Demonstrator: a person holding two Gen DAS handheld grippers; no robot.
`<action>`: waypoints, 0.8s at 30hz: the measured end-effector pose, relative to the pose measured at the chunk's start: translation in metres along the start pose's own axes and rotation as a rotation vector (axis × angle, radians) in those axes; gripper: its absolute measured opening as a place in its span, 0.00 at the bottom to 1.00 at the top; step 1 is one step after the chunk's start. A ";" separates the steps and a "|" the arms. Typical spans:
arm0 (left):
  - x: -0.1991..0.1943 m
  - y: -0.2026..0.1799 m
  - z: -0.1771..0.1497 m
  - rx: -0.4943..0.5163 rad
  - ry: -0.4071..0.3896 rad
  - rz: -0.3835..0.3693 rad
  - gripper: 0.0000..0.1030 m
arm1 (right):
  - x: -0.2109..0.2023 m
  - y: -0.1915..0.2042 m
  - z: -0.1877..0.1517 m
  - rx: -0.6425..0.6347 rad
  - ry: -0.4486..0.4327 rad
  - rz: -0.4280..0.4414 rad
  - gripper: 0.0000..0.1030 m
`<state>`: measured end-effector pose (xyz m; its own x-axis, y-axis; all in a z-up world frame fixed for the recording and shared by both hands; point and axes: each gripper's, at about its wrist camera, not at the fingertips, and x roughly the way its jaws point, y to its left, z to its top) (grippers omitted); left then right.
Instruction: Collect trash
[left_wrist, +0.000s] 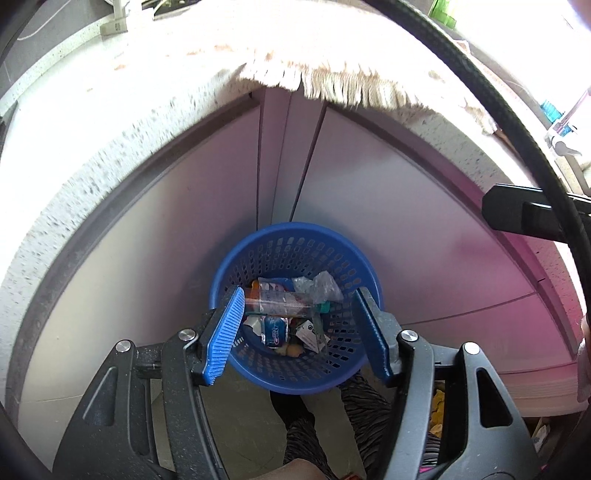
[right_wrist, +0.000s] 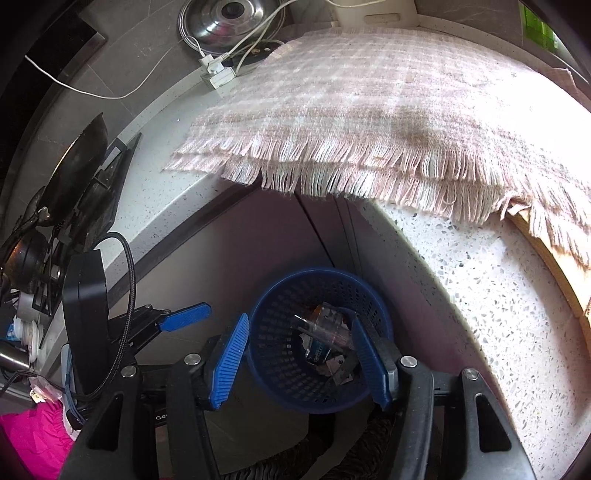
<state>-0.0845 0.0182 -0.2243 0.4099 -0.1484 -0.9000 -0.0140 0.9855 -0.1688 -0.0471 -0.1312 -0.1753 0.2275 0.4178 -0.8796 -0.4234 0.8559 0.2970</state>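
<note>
Our left gripper (left_wrist: 299, 328) and right gripper (right_wrist: 301, 354) both hang with jaws spread, holding nothing, over the bin (left_wrist: 255, 373) at 6 o'clock. We see trash (left_wrist: 284, 310) lying inside it, below the cloth (right_wrist: 369, 122) at 12 o'clock.

The perforated basket (left_wrist: 295, 251) was blue, as were the ribbed pads (left_wrist: 225, 328) of both grippers. A pink-and-white checked cloth (right_wrist: 369, 110) with pale fringe overhung the white, dark-speckled counter (right_wrist: 498, 295) edge. Magenta fabric (right_wrist: 33, 439) showed low down.
</note>
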 end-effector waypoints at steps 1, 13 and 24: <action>-0.005 -0.002 0.001 0.001 -0.010 0.002 0.60 | -0.006 0.000 0.001 0.000 -0.010 0.003 0.60; -0.073 -0.021 0.025 0.039 -0.142 -0.008 0.60 | -0.074 0.002 0.018 0.037 -0.158 0.004 0.67; -0.143 -0.040 0.072 0.063 -0.318 -0.015 0.75 | -0.145 -0.004 0.030 0.070 -0.330 -0.061 0.82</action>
<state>-0.0768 0.0062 -0.0595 0.6742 -0.1400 -0.7251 0.0466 0.9880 -0.1475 -0.0521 -0.1864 -0.0379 0.5269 0.4320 -0.7320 -0.3419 0.8962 0.2828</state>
